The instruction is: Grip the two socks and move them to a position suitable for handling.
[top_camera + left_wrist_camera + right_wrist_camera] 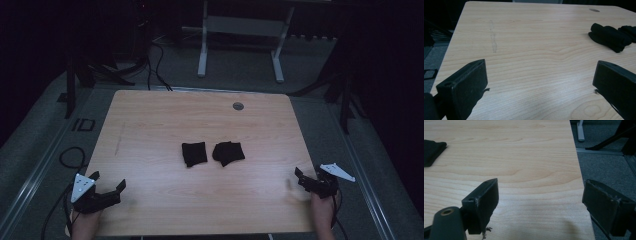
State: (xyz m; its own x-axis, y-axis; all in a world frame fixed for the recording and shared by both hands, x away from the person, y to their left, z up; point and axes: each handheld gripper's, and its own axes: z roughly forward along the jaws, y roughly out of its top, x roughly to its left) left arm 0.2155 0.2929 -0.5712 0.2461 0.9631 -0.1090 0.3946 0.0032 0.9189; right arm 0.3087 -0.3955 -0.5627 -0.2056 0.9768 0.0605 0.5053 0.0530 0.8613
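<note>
the fingers (pixel 464 85) of the left gripper (pixel 107 191) and right gripper (pixel 309 179) stand wide apart, empty, at the near bench (pixel 150 125) corners, ready to reach two folded black cloths (pixel 194 153) lying mid-bench, side by side.

Two folded cloths lie side by side at the table's (pixel 150 125) centre: one cloth (pixel 194 153) at nine o'clock, the other cloth (pixel 228 152) at three.
</note>
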